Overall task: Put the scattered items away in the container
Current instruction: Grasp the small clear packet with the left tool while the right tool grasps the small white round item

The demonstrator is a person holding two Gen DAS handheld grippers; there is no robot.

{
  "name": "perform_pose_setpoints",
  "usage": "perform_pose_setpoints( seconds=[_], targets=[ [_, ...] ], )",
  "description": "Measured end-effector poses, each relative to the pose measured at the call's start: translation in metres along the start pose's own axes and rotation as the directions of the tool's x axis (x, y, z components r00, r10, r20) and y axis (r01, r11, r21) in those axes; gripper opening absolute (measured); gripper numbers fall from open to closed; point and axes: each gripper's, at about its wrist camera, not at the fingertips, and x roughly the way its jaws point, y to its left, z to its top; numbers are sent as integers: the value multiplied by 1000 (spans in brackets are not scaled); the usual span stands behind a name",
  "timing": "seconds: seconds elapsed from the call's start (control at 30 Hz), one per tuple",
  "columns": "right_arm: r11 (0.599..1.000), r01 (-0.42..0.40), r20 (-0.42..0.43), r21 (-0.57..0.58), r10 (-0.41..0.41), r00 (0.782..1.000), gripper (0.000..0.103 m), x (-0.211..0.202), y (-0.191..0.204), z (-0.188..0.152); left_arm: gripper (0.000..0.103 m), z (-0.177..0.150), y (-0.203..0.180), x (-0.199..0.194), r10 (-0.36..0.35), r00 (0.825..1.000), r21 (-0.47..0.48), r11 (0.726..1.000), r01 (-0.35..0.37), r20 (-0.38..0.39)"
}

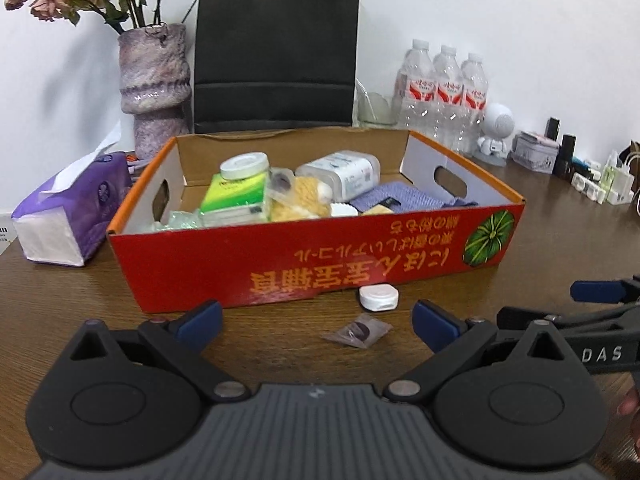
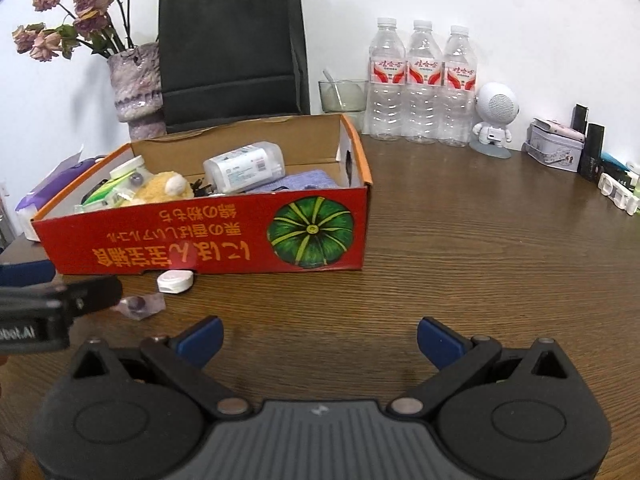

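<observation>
Purple tissue pack [image 1: 74, 208] clear only in left view.

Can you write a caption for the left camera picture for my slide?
Open left gripper faces a red box full of items, with a white case and small packet left on the table.

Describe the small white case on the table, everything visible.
The small white case is a rounded-square, flat box, plastic by its look, lid shut, a seam around its side. It lies flat on the wooden table right at the red box front wall; contact unclear. A clear packet lies just nearer, apart. Neither gripper touches it.
</observation>
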Motion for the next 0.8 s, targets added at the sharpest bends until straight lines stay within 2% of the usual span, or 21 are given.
perform_pose_setpoints(
  seconds=[0.37, 0.5, 0.57, 0.67, 0.7, 0.73, 0.77, 0.8],
  targets=[
    [999, 31, -17, 13, -31, 999, 103, 5, -4, -3, 103, 0, -13, 25, -5, 999, 14, 1000, 6, -32],
    [999, 35, -31, 20, -35, 999, 103, 9, -5, -4, 97, -5, -12, 28, -24, 998, 17, 1000, 25, -58],
    [999, 40, -36, 20, -39, 999, 103, 10, -5, -5, 91, -7, -9, 26, -41, 997, 4, 999, 41, -58],
    [999, 41, -40, 18, -40, 998, 103, 11, -4, -6, 76, -8, -9, 26, -45, 997, 15, 999, 46, -63],
    [999, 42, -41, 16, -41, 998, 103, 12, -3, -6, 63, -8, -10, 26, -45, 997, 23, 999, 46, -59],
    [999, 42, -42, 14, -42, 998, 103, 12, -3, -6, 45, -8, -11, 25, -48, 997, 31, 998, 49, -54],
    [999, 43, -43, 12, -42, 998, 103, 12, -3, -6, 35, -8, -11, 23, -53, 997, 44, 997, 55, -51],
    [999, 42, -44, 11, -42, 998, 103, 12, -2, -7, 18, -8, -12, 23, -57, 997, 61, 996, 60, -51]
  ],
)
